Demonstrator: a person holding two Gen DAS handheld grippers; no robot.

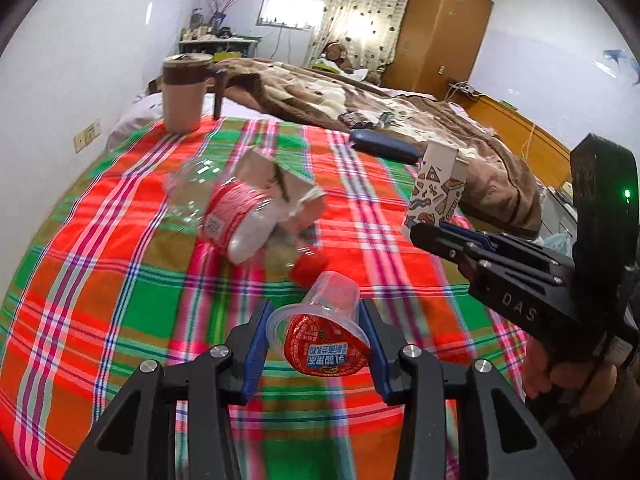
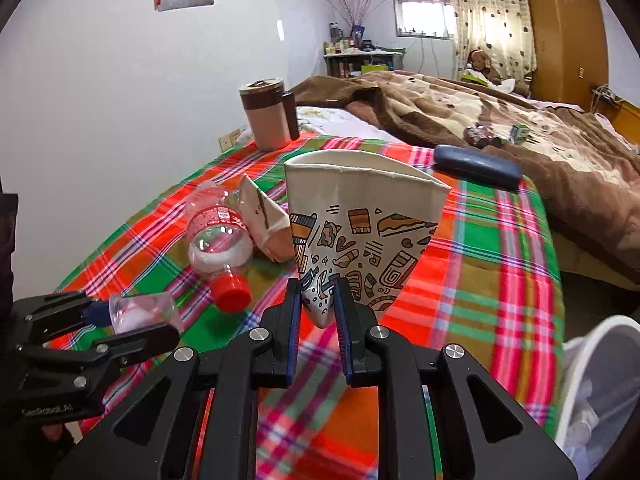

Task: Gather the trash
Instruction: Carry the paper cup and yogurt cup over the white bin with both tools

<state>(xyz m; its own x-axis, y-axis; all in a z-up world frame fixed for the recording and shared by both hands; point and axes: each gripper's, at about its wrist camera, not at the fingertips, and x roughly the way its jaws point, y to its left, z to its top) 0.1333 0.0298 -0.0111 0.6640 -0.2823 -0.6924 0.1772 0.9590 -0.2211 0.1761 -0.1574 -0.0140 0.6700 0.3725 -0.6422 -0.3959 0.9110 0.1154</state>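
Observation:
My left gripper (image 1: pixel 316 320) is shut on a clear plastic jelly cup (image 1: pixel 324 320) with a red foil lid, held just above the plaid cloth (image 1: pixel 100 280). It also shows in the right wrist view (image 2: pixel 140 312). My right gripper (image 2: pixel 318 300) is shut on the base of a flattened paper cup (image 2: pixel 360 232) with doodle print, held upright; the cup shows in the left wrist view (image 1: pixel 438 192). A clear plastic bottle (image 2: pixel 218 240) with a red cap and a crumpled paper carton (image 2: pixel 266 220) lie on the cloth to the left.
A brown lidded mug (image 2: pixel 268 114) stands at the table's far edge. A dark glasses case (image 2: pixel 476 166) lies at the far right of the cloth. A white mesh bin (image 2: pixel 600 380) stands low at the right. A bed with a brown blanket (image 2: pixel 500 120) is behind.

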